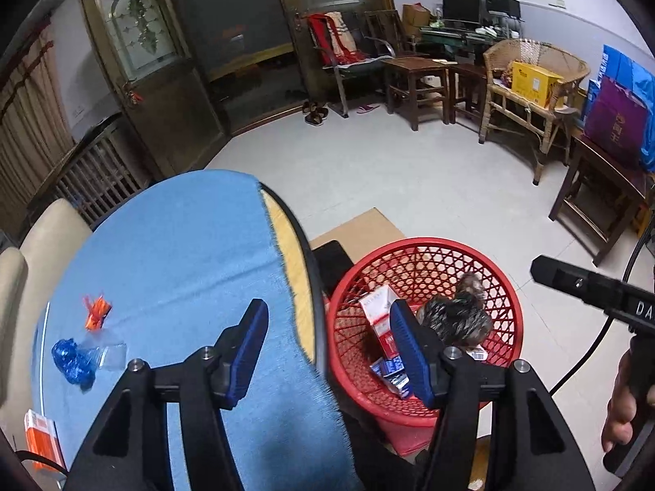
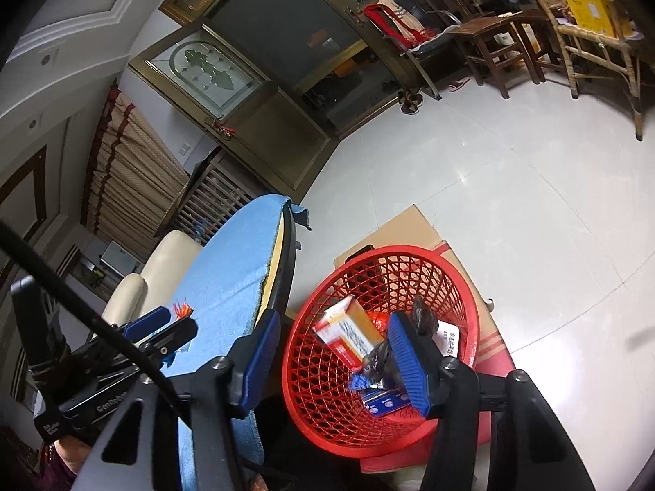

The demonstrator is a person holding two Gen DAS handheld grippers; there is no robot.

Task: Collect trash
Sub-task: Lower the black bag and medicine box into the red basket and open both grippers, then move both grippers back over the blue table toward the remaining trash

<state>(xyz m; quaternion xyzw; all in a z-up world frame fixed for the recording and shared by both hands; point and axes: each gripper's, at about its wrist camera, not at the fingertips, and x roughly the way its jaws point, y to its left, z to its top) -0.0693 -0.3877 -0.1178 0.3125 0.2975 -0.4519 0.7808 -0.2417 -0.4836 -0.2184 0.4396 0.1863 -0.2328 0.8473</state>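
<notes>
A red mesh basket (image 1: 425,407) stands on the floor beside a round table with a blue cloth (image 1: 184,253). The basket holds a red-and-white carton (image 1: 378,315), a dark speckled wrapper (image 1: 458,319) and small blue packets (image 1: 391,372). On the cloth lie an orange wrapper (image 1: 97,311), a crumpled blue wrapper (image 1: 73,360) and an orange box (image 1: 41,433). My left gripper (image 1: 329,352) is open and empty, over the table edge and basket. My right gripper (image 2: 333,362) is open and empty above the basket (image 2: 327,429). The left gripper also shows in the right wrist view (image 2: 163,327).
A flat cardboard sheet (image 2: 413,229) lies under the basket. A cream chair (image 2: 159,262) stands behind the table. Wooden stools (image 1: 413,77), a wicker chair (image 1: 532,82) with a yellow box and a glass door (image 1: 143,77) line the far side across open tiled floor.
</notes>
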